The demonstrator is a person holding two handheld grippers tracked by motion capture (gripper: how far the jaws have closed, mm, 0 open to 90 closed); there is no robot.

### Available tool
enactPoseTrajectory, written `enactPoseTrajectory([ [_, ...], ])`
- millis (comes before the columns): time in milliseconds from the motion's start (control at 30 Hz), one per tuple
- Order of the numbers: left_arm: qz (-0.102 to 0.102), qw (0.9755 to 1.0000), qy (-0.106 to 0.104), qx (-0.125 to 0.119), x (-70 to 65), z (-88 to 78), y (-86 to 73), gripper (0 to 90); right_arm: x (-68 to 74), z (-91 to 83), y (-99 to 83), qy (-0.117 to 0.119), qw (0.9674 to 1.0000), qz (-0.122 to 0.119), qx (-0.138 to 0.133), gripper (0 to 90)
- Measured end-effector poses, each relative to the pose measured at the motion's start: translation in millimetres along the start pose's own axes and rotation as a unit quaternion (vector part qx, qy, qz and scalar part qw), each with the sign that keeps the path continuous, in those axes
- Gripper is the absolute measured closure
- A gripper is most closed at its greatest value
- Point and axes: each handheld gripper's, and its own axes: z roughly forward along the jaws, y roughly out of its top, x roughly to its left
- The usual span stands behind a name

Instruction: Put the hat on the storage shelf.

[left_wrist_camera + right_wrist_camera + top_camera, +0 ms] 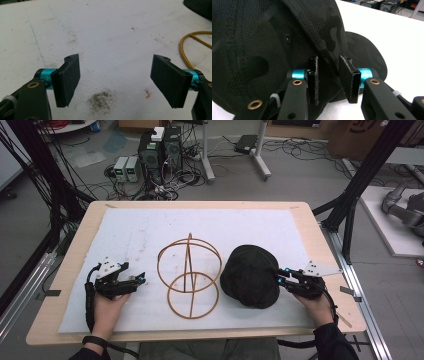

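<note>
The right gripper is at the black cap, which sits on the white mat toward the table's right edge, nearer the front than the back. In the right gripper view its jaws stand close together, a fold of the cap's fabric between them; whether the pads press on the cloth I cannot tell. The brim of the cap lies flat on the mat beyond the jaws.

Just left of the cap, near the middle of the table, stands a wire frame of thin orange-brown hoops, its lower ring flat on the mat, apart from the cap.

Over toward the front-left corner, the left gripper rests in the person's hand, pointing at the frame. Its jaws are spread wide with nothing in them, just bare, smudged mat below, and a curve of the frame off to one side.
</note>
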Motion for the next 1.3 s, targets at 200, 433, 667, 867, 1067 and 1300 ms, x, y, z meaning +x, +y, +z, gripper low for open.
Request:
enactPoseTrajectory([
  [200, 0.003, 1.0000, -0.001, 0.002, -0.2, 0.2, 0.2, 24.0, 0.5, -2.8, 2.7, -0.008, 0.9998, -0.016, -0.001, 86.6],
  [433, 0.006, 1.0000, 0.001, 0.002, -0.7, 0.2, 0.2, 24.0, 3.0, -7.5, 11.5, -0.032, 0.9992, -0.004, -0.024, 88.4],
  [667, 0.008, 1.0000, 0.001, 0.001, -1.5, 0.2, 0.1, 24.0, 12.6, -22.5, 37.3, -0.066, 0.9935, 0.025, -0.089, 90.0],
  [867, 0.014, 0.9999, 0.001, 0.002, -2.2, 0.1, 0.2, 23.9, 23.0, -21.9, 47.9, -0.075, 0.9930, 0.020, -0.089, 90.0],
  [1067, 0.015, 0.9999, 0.000, 0.002, -2.6, 0.1, 0.1, 24.0, 24.2, -21.1, 47.0, -0.072, 0.9942, 0.012, -0.078, 90.0],
  [1300, 0.017, 0.9998, 0.003, 0.004, -3.1, 1.0, 0.3, 24.0, 23.2, -20.3, 40.1, -0.051, 0.9962, -0.023, -0.067, 85.2],
])
